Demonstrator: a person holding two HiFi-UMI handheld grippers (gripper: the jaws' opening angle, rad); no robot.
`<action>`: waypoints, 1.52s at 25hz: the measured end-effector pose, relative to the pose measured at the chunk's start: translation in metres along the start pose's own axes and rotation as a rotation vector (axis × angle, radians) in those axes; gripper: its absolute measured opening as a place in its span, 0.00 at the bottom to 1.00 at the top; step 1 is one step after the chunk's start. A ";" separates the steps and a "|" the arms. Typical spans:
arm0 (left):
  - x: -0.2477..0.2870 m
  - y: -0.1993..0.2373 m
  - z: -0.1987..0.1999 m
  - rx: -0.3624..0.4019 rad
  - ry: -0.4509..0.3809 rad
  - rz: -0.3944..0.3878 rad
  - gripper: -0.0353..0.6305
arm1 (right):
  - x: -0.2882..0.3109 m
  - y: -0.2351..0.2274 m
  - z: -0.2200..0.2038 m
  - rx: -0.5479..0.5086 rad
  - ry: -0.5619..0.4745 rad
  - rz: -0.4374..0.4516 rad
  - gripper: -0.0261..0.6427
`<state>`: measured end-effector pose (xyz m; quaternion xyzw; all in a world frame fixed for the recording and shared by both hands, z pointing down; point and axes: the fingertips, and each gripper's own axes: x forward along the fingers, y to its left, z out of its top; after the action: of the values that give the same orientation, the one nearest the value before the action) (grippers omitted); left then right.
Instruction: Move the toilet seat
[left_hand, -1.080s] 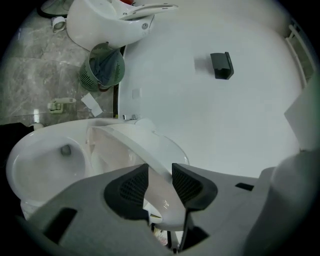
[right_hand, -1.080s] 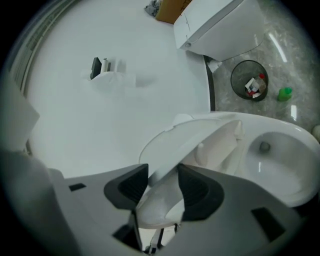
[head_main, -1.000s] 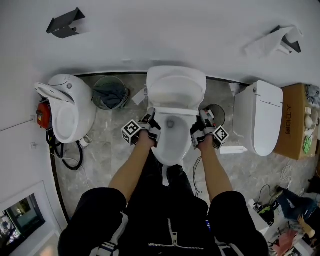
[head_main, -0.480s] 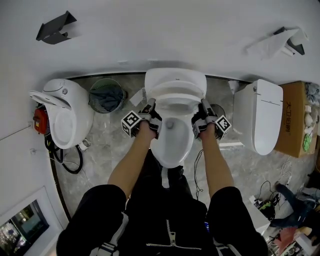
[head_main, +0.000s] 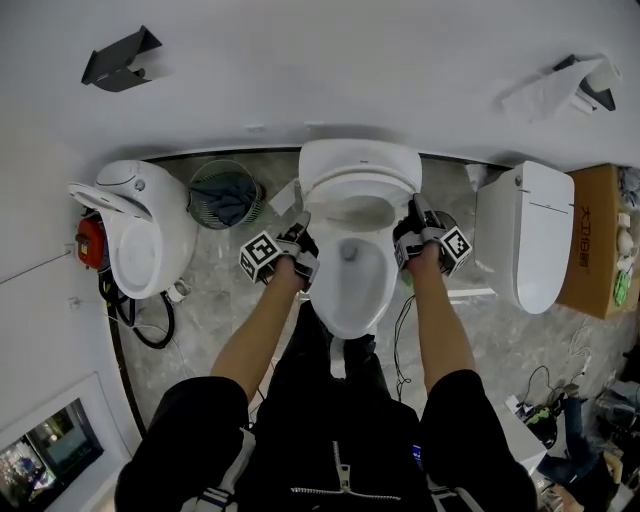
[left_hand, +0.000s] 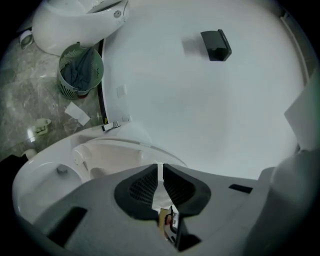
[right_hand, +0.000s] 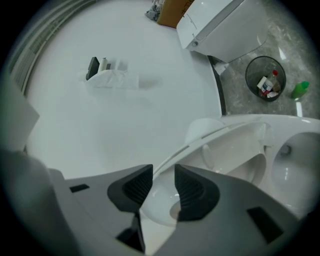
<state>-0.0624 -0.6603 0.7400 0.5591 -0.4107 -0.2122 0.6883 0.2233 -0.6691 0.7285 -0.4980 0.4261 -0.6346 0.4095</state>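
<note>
Overhead and claw views of a white glazed toilet standing against a plain white wall.

(a) The toilet seat (right_hand: 235, 147) is a thin, smooth oval ring. It stands tilted up from its hinge at the wall end, above the bowl (head_main: 350, 312). Its matt, cream underside faces forward and carries small rounded bumpers.

(b) My left claw (left_hand: 160, 172) is at the seat's left edge. Its ribbed black pads are closing and already pinch a narrow white strip of that edge, with almost no gap left between them.

(c) My right claw (right_hand: 162, 181) is at the seat's right edge and is closing as well. The glossy, rounded rim lies between its pads, which are wider apart, and a sliver of wall shows beside the rim near the tips. I cannot say that both pads press on it.

(d) The bowl is pear-shaped and shiny, with a dark outlet near its middle.

(e) The floor (head_main: 215, 300) is grey veined stone.

(f) A round wire-mesh basket (head_main: 222, 190) holds crumpled blue cloth. It stands between the toilet and a rounded white toilet (head_main: 140, 225) to the left.

(g) To the right are a boxy toilet with a flat closed lid (head_main: 525, 235), a brown cardboard box (head_main: 595, 235), and a black mesh bin (right_hand: 266, 77) with a green bottle (right_hand: 301, 89) beside it.

(h) A black angular bracket (head_main: 120, 58) is fixed to the wall.
</note>
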 end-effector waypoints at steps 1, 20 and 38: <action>-0.007 0.000 -0.001 0.025 0.008 0.001 0.10 | -0.003 0.004 0.000 -0.013 0.000 0.014 0.24; -0.137 -0.112 -0.117 0.808 -0.006 -0.034 0.06 | -0.178 0.106 -0.040 -0.864 0.220 0.121 0.04; -0.226 -0.209 -0.185 1.539 -0.005 -0.115 0.06 | -0.311 0.185 -0.123 -1.575 0.105 0.259 0.04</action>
<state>-0.0085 -0.4396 0.4614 0.9002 -0.4144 0.0965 0.0923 0.1723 -0.4151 0.4476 -0.5568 0.8222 -0.1173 -0.0124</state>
